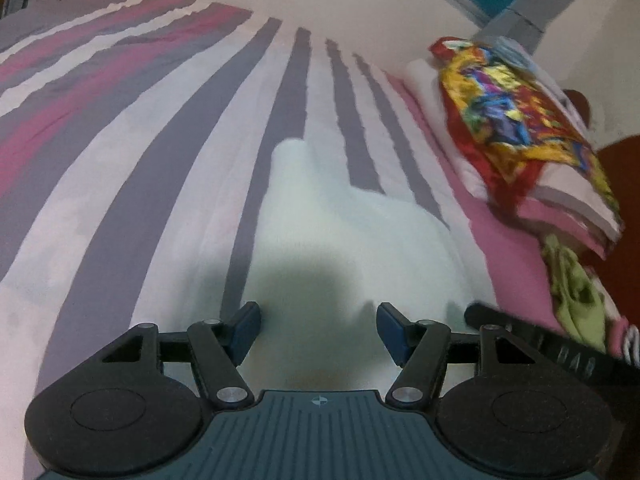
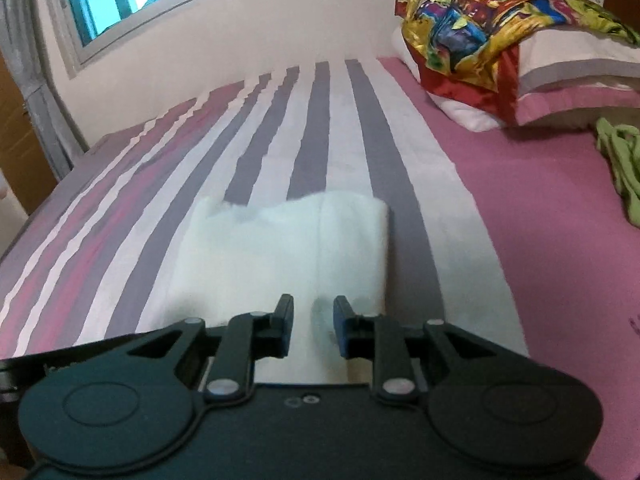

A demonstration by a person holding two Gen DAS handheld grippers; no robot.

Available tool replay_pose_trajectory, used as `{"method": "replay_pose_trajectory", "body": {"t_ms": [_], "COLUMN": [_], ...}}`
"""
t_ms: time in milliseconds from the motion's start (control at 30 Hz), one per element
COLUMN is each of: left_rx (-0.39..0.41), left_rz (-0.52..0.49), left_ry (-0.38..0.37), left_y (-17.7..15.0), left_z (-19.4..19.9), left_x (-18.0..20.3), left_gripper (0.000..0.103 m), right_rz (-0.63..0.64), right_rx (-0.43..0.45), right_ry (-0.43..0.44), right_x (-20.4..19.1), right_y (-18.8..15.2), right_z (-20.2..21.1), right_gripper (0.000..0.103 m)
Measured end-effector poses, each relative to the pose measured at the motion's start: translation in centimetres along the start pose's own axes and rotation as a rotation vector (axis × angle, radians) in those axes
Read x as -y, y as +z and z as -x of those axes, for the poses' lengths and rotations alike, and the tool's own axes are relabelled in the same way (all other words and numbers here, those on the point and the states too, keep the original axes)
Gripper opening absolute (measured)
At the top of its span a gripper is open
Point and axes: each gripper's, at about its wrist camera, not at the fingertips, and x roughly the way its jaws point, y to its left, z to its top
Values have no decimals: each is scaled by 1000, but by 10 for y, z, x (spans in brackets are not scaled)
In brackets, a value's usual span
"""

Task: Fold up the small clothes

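between and just ahead of the left gripper lies the white garment, spread on the striped bedsheet. its blue-padded fingers stand wide apart and hold nothing; whether the pads touch the cloth cannot be told. a narrow part of the garment runs away from the fingertips, and its right border falls toward the pink strip of sheet. off to the right of those fingers, the dark bar low in the frame looks like part of the other tool.

further right, the right gripper hovers at the near edge of the same garment, which looks already doubled into a rough rectangle. its fingers are only partly open, with a narrow gap and nothing pinched. a seam or crease runs straight ahead from that gap. beyond the fingertips to the right sit a pillow draped with a colourful shiny cloth and a green garment, both well apart from the work.

the step in hand is probably taking the near edge for another fold. to do it well, each tool should pinch every layer at its own near corner, lift evenly, carry the edge to meet the far one squarely, and release only once the cloth lies flat. an uneven lift would likely skew the thin fabric.
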Motion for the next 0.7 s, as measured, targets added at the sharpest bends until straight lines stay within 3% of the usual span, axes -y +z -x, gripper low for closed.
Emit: {"method": "replay_pose_trajectory", "body": {"t_ms": [133, 200, 333, 433, 567, 633, 700], "left_rx": [-35, -93, -26, 40, 6, -52, -45], "left_rz": [21, 124, 75, 59, 45, 113, 118], "left_ry": [55, 6, 7, 14, 77, 79, 81], "left_y": [15, 12, 12, 26, 43, 46, 41], "left_z": [-35, -51, -39, -34, -60, -77, -80], "left_x": [-4, -21, -13, -3, 3, -7, -9], "left_gripper": [63, 68, 68, 68, 68, 68, 72], "right_rz": [31, 78, 35, 24, 38, 32, 42], "right_rx": [-13, -83, -80, -4, 33, 20, -31], "right_ry": [-53, -123, -96, -74, -89, -110, -155], "right_x": [-2, 0, 11, 7, -1, 1, 5], "right_y": [4, -6, -2, 9, 30, 34, 30], "right_z": [-31, -56, -55, -42, -54, -68, -86], "right_gripper": [20, 22, 27, 27, 26, 25, 25]}}
